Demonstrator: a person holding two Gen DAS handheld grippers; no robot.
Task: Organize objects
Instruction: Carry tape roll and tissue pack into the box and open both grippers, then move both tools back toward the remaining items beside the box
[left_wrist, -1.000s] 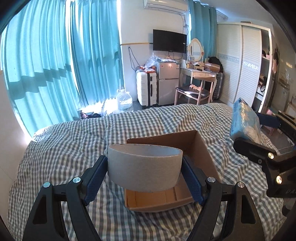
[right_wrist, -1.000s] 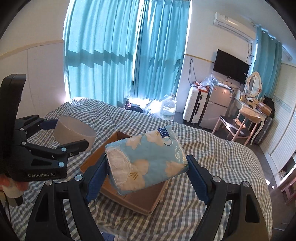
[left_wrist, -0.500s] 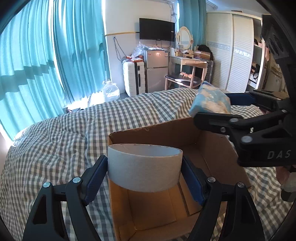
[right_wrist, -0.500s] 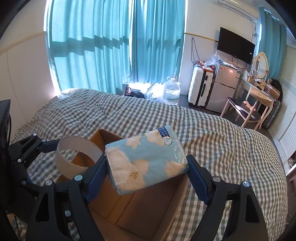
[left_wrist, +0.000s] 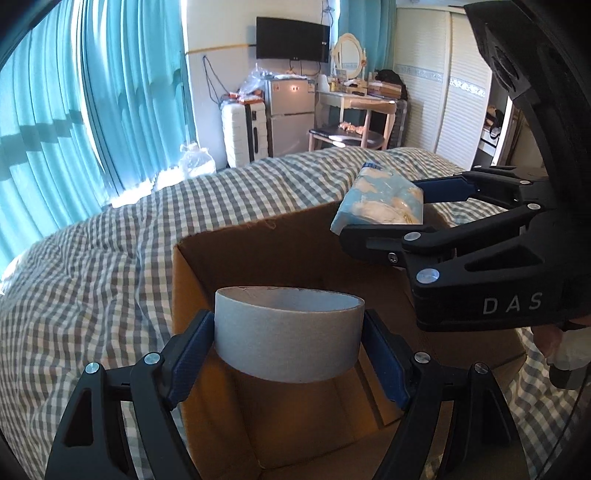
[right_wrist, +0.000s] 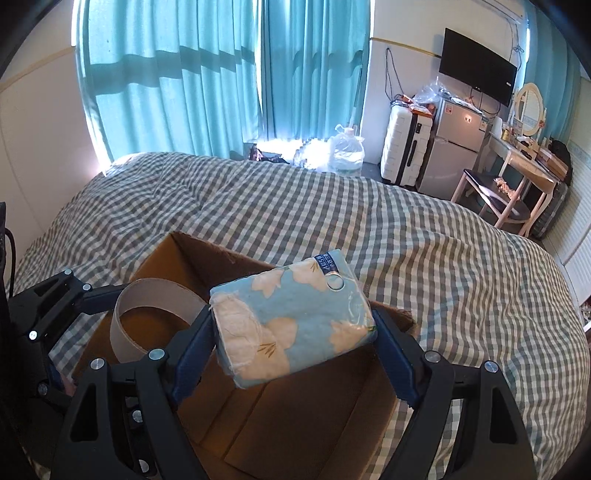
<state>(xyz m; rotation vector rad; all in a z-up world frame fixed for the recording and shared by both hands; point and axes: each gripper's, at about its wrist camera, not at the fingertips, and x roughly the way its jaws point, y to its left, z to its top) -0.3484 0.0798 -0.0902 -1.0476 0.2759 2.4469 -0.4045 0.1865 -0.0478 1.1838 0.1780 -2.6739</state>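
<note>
An open brown cardboard box (left_wrist: 295, 424) sits on a bed covered with a grey-and-white checked quilt (left_wrist: 103, 266), and both grippers hang above its opening. The left gripper (left_wrist: 288, 343) clamps a wide grey cardboard ring (left_wrist: 288, 332) between its blue pads, which press on the ring's two sides. The right gripper (right_wrist: 293, 332) grips a soft pack of tissues in a light blue wrapper printed with pale flowers (right_wrist: 291, 325), squeezed between its pads and tilted. The left wrist view looks down into the box, showing the inner walls and a seam in the floor, and shows the right gripper from the side with the tissue pack jutting past its fingers over the box's far right part; a bit of a hand (left_wrist: 557, 343) shows beneath that gripper. The right wrist view shows the ring from above as an open hoop over the box's left part, just beside the tissue pack, and shows the printed top of the pack. Teal curtains (right_wrist: 177, 74) hang behind the bed.
</note>
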